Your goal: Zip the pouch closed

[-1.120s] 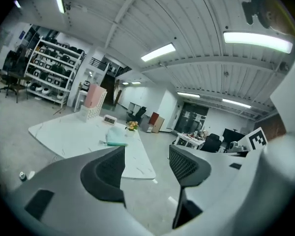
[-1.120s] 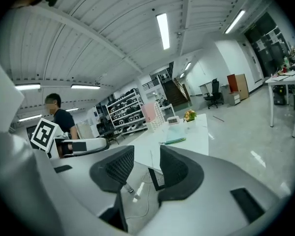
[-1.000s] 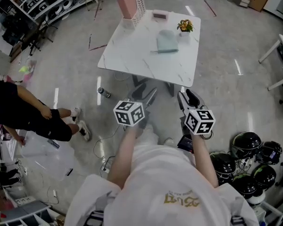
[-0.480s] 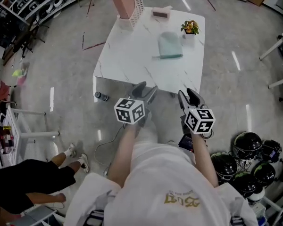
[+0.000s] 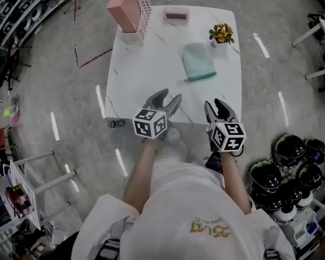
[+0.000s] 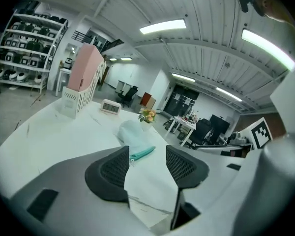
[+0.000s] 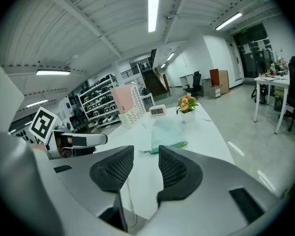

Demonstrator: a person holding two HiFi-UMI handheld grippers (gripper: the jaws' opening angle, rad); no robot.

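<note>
Mint-green pouch (image 5: 199,61) lies on the worktop (image 5: 141,69) beside the flowerpot (image 5: 222,34), untouched; zipping seemingly not begun. Wide and empty, the left tongs (image 5: 163,97) have just been closing a little; the right tongs (image 5: 219,106) gape empty too.

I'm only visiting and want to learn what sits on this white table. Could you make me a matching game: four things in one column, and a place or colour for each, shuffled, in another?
Things
1. pouch
2. flower pot
3. file holder
4. small clock

Descriptions
A. tall and pink, at the far left corner of the table
B. at the far edge, between the pink thing and the blooms
C. pale green, lying flat towards the right side
D. orange and yellow blooms, at the far right corner

Pairs: 1-C, 2-D, 3-A, 4-B
</note>
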